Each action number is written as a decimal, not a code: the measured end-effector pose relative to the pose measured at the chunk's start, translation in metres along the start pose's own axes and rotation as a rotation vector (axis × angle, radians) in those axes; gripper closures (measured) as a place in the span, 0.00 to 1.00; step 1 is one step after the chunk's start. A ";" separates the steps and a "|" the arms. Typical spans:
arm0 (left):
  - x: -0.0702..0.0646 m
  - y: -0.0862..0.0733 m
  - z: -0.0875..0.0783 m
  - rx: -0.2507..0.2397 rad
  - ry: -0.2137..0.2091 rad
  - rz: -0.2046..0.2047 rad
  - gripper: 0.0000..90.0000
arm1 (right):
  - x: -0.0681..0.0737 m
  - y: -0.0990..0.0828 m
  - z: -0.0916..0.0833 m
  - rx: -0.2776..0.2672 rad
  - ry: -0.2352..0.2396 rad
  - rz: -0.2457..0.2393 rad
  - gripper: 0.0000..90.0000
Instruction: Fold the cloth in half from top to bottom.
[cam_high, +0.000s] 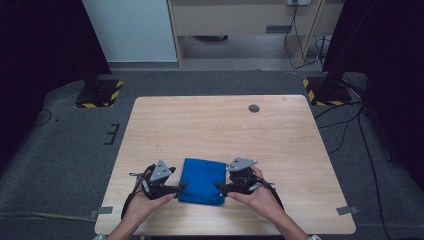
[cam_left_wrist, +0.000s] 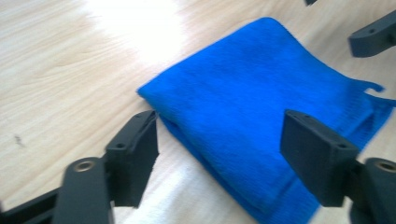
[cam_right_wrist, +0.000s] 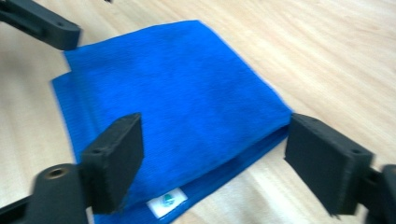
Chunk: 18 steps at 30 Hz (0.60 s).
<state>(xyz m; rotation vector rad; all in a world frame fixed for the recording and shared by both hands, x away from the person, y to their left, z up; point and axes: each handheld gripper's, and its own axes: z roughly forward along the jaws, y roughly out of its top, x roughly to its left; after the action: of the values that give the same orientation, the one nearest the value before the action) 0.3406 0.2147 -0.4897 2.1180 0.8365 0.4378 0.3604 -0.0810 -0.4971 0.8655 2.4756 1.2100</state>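
The folded blue cloth (cam_high: 202, 181) lies flat at the 6 o'clock edge of the table (cam_high: 220, 125). The left gripper (cam_high: 176, 189) stands at its 9 o'clock side, the right gripper (cam_high: 220, 187) at 3 o'clock. Both are released, jaws spread, pads clear of the fabric.

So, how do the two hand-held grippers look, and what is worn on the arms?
Both the left gripper and the right gripper are black, with two jaws ending in blocky black pads. Round metal-ringed holes sit at the base of the jaws. Each carries a grey three-cornered plate on top, and black cables trail back along the forearms. The forearms are bare; light sleeve edges appear at the bottom of the high view.
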 end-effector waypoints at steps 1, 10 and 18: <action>0.002 0.001 0.000 0.002 0.007 -0.003 0.26 | -0.002 0.002 0.000 -0.010 -0.014 -0.004 0.16; 0.024 0.015 0.006 0.003 0.049 -0.064 0.13 | -0.017 0.020 0.002 -0.029 -0.044 0.027 0.09; 0.040 0.027 0.026 0.028 0.064 -0.109 0.10 | -0.033 0.030 0.000 -0.053 -0.068 0.061 0.08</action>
<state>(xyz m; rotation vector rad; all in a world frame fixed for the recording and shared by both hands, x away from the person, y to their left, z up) 0.3948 0.2151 -0.4842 2.0813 0.9951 0.4406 0.3988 -0.0868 -0.4747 0.9578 2.3697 1.2388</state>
